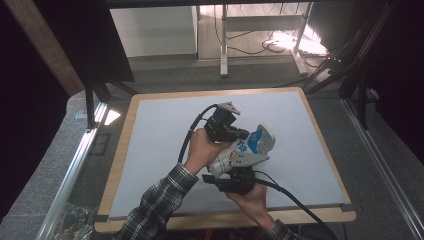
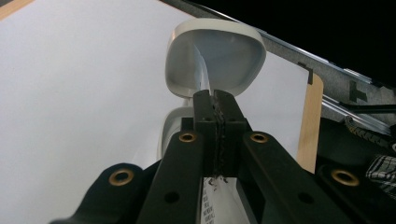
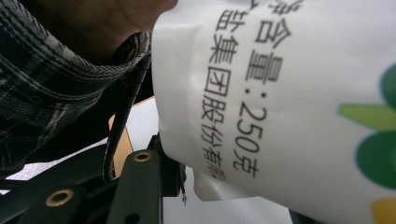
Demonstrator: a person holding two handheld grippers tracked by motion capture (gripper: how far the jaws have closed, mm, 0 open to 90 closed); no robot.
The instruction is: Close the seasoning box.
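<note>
The white container (image 1: 245, 150), a plastic tub-like pack with a blue and white printed label and a hinged flip lid (image 1: 264, 138) standing open at its far end, is held up off the table (image 1: 150, 150) between the two tools, lying tilted with its lid end pointing away from the person. The left hand-held gripper (image 1: 227, 131) reaches in from above and behind it; seen along its own jaws, these are pressed together on a thin white tab or film (image 2: 203, 70) that rises at the container's mouth, just ahead of the tips, with the open lid (image 2: 215, 56) directly beyond. The right hand-held gripper (image 1: 234, 176) sits beneath the body of the container, and its jaws stand partly apart, clamped across the printed wall (image 3: 280, 93), which looms right in front of its camera. Judging by the printed weight and the pale plastic, the pack should be fairly light but not trivial, with granular contents that could shift or spill through the open mouth if it tips further. The wall looks smooth and a little yielding, so a hold across the middle of the body, as the right tool has, seems soundest. The thin tab is flimsy and likely to tear or slip, so it wants a firm pinch near its root.
</note>
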